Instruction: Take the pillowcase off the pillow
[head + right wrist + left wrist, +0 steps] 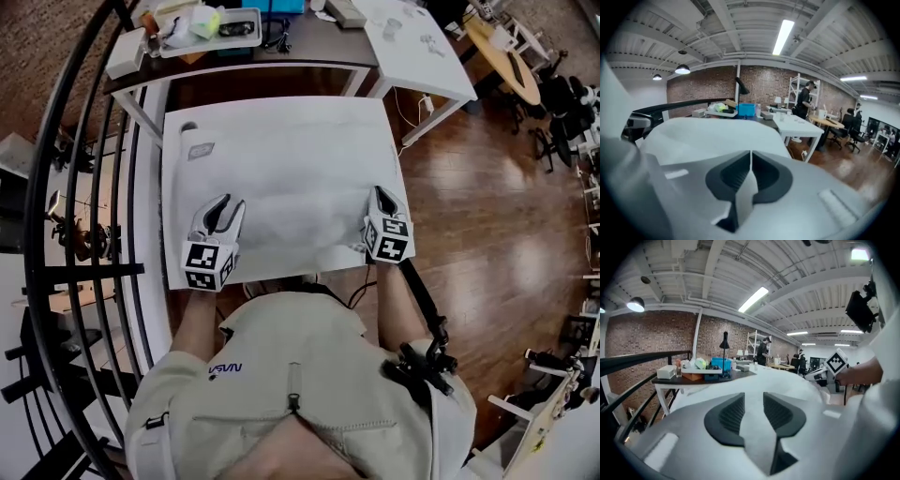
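Note:
A white pillow in its white pillowcase (pixel 281 178) lies flat across a white table (pixel 172 234). My left gripper (pixel 223 202) rests on the pillow's near left part. In the left gripper view (pixel 753 401) its dark pads stand apart, and white fabric fills the gap without being pinched. Over the near right corner of the pillow sits my right gripper (pixel 380 194). In the right gripper view (pixel 751 157) its pads are closed on a thin fold of the pillowcase (pixel 743 197). A small grey tag (pixel 201 150) sits near the far left corner.
Behind the table stands a dark desk with a tray of small items (pixel 211 28), beside it a white desk (pixel 412 47). A black railing (pixel 84 187) curves along the left. Wooden floor (pixel 487 206) lies to the right, with a round table (pixel 506 56) and chairs.

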`<state>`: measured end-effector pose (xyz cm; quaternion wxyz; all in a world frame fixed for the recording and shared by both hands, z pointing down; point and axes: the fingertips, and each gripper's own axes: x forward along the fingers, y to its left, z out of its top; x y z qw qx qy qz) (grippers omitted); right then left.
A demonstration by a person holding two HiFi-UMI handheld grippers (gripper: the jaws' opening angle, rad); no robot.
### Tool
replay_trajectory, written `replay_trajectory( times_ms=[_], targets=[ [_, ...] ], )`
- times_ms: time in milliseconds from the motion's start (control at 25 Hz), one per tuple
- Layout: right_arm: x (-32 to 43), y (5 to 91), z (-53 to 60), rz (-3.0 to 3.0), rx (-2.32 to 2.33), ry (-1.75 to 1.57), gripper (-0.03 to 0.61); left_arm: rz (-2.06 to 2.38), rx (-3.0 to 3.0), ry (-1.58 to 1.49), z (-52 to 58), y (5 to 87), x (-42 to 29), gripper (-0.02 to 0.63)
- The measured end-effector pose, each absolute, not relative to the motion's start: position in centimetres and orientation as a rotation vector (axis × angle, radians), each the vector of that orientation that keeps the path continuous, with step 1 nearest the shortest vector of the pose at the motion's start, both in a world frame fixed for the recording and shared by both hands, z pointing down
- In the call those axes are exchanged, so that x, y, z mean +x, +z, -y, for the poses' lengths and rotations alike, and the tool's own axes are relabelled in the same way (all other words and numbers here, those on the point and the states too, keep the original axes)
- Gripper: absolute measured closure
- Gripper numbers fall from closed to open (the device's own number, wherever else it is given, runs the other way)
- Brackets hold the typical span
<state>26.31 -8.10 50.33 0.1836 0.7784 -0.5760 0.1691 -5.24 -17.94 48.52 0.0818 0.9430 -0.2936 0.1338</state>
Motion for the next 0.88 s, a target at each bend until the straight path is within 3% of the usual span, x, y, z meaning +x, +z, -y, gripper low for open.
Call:
replay_trajectory(
  times_ms=[160,480,880],
  targets=[
    [23.8,44.6,6.6,1.660,2.314,0.297,0.574,0.930,2.910,0.260,17.2,43.2,-5.6,0.608],
    [19.9,38.4,3.4,1.824,2.391,0.104,0.574,1.127,2.962,0.276,13.0,40.5,-5.7,0.609],
    [20.1,39.7,-3.4,2.045,2.248,0.045,0.575,1.359,2.893,0.295,3.1,40.1,-1.2,0.609]
  ],
)
